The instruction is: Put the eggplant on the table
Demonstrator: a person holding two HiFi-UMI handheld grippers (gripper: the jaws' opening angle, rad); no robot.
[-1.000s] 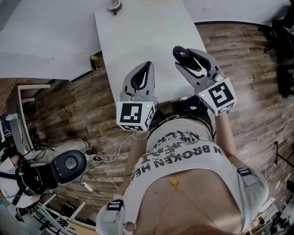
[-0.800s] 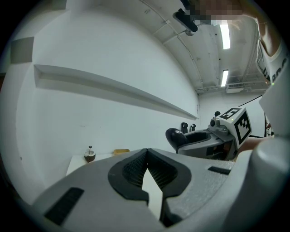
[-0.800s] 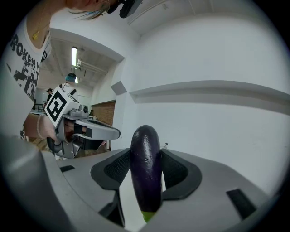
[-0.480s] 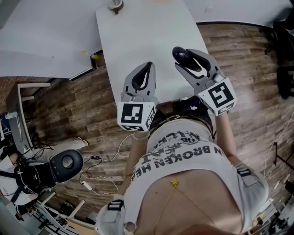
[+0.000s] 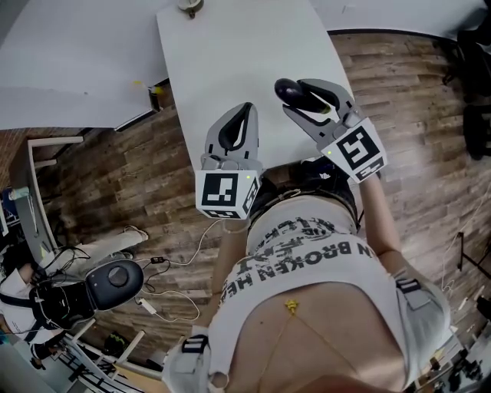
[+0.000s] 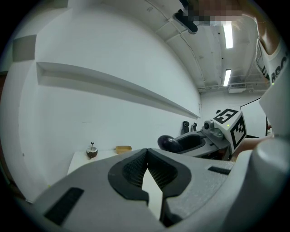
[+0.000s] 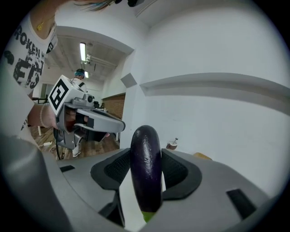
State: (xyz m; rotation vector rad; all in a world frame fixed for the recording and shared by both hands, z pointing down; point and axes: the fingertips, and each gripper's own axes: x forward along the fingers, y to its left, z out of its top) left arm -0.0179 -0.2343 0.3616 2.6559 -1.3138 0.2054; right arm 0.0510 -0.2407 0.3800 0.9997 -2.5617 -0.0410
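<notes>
A dark purple eggplant [image 5: 287, 91] is clamped between the pads of my right gripper [image 5: 301, 97], which hangs over the near right part of the white table [image 5: 230, 54]. In the right gripper view the eggplant [image 7: 146, 167] stands lengthwise between the jaws, its green stem end low. My left gripper [image 5: 236, 132] hovers at the table's near edge, left of the right one, with its fingertips touching and nothing in it. From the left gripper view, the eggplant [image 6: 170, 143] sticks out of the right gripper [image 6: 199, 141].
A small brown coconut-like object [image 5: 189, 8] sits at the table's far end, with a yellow block [image 6: 123, 149] beside it. A wall rises behind the table. Wooden floor surrounds it, with a wheeled device and cables [image 5: 111, 278] at lower left.
My right gripper has carried the eggplant a little leftward and further over the table, sinking slightly. The left gripper has stayed put.
</notes>
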